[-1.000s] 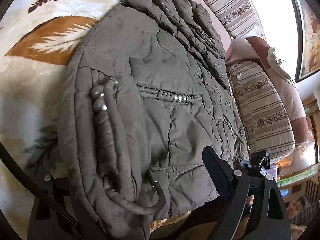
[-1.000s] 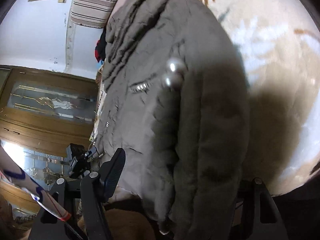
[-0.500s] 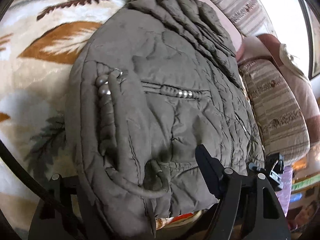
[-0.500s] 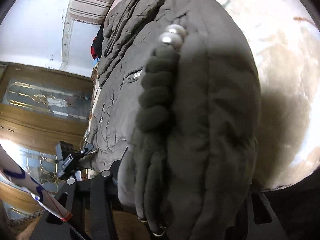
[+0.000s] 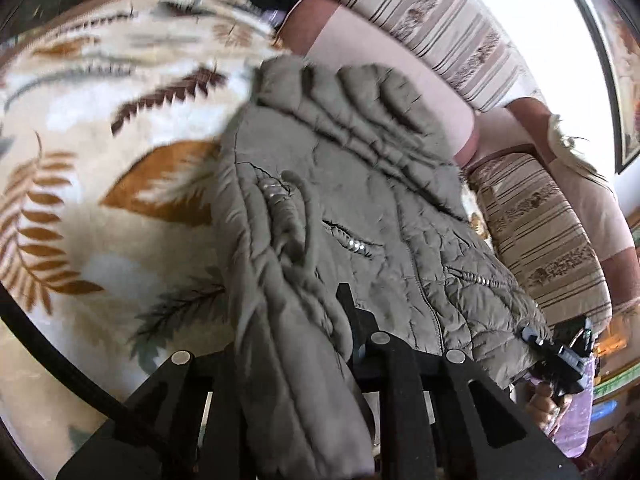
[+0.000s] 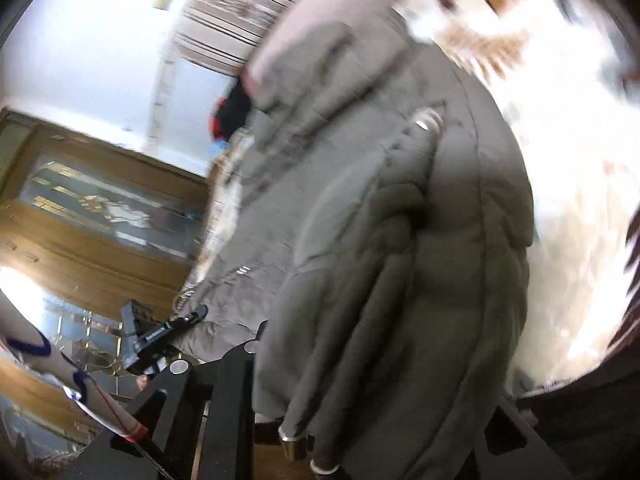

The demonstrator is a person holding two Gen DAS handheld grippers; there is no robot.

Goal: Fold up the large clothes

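We had both grippers spread around the near hem a second ago; now the left gripper (image 5: 296, 360) is pinched tight on the bunched edge of the grey quilted jacket (image 5: 360, 208), and that edge hangs lifted off the leaf-print blanket (image 5: 100, 152), with more blanket in view than before. Our right gripper (image 6: 360, 380) is closing, with a thick fold of the jacket (image 6: 400, 240) wedged between its fingers; the right finger is mostly hidden by cloth. The left view shows the striped sofa cushions (image 5: 540, 240), a picture frame at far right, and our other gripper at the jacket's right corner. The right view instead shows a wooden glazed door (image 6: 80, 208), a white wall, and a sleeve (image 6: 48, 360) at lower left; it is blurred. The jacket lies on the blanket against the sofa, its long axis running from us toward the backrest, ruffled collar end (image 5: 360, 100) farthest away, near hem raised in both grips.
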